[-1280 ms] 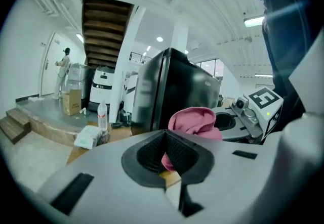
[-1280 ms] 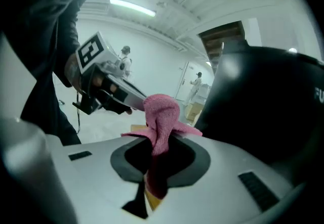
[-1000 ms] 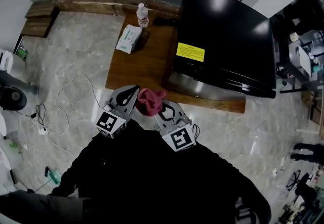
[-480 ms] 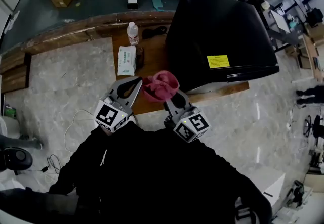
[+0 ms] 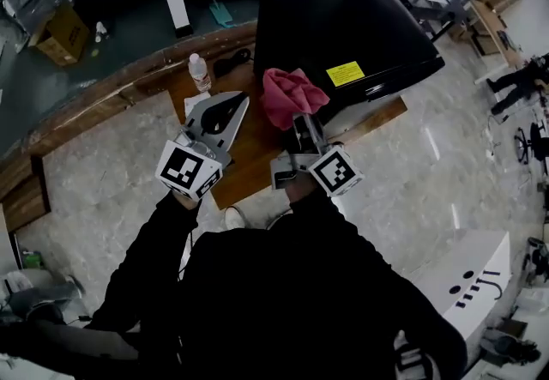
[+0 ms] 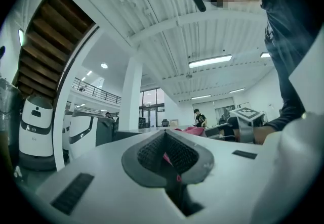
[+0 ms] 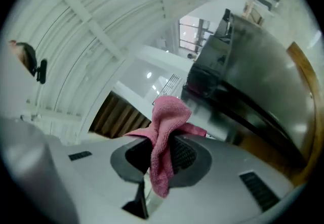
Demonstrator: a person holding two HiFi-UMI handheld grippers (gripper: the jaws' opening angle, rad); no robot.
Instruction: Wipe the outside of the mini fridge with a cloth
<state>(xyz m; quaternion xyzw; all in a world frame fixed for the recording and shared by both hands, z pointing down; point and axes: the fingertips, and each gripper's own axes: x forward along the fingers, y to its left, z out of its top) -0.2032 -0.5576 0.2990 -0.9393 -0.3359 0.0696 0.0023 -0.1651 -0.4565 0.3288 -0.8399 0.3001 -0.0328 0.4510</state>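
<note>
While right claw pinches cloth by mini fridge, left claw closed, wooden table, marble floor.

Black mini fridge sits on a wooden table, with a yellow label on its top near the front edge. Right gripper has a pink cloth bunched at its tip, and the cloth overlaps the fridge's near-left corner. Left gripper is over the table just beside the cloth, tips together. Water bottle stands at the table's far-left corner. Dark sleeves fill the lower frame.
</note>
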